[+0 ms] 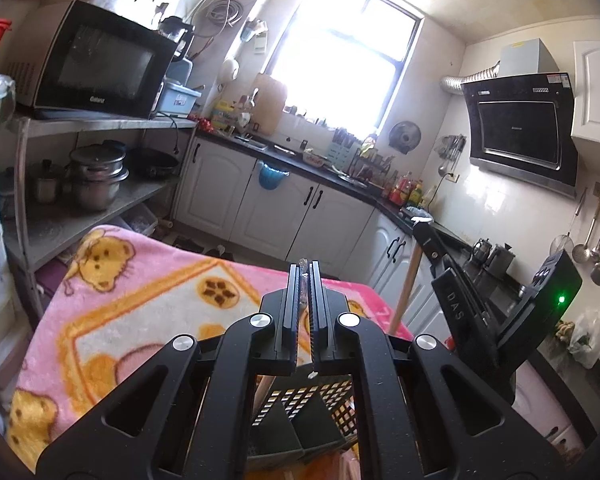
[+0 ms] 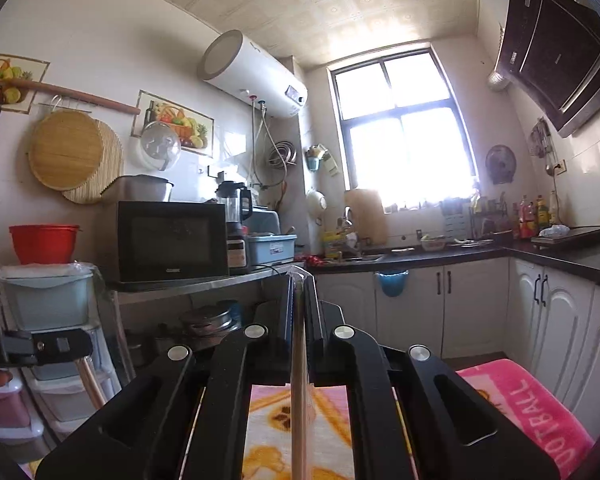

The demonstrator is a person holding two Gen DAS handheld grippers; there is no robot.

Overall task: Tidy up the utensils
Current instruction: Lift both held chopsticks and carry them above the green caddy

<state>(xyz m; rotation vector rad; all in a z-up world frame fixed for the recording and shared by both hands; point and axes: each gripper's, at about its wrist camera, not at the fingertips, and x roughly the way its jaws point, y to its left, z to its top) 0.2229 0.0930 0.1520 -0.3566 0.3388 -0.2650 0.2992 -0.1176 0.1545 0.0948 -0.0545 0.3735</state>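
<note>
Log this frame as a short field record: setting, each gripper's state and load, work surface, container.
setting: home kitchen
left gripper: fingers nearly together on something thin, unclear what
right gripper: shut on wooden handle running back between its fingers
work surface: pink bear-print blanket
container: black mesh basket below the left gripper
second wooden handle: beside the other gripper in the left wrist view

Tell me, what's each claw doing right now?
Left gripper shut on a thin clear utensil, above the black perforated basket. Right gripper shut on a long wooden stick. Nothing seen blocking.
</note>
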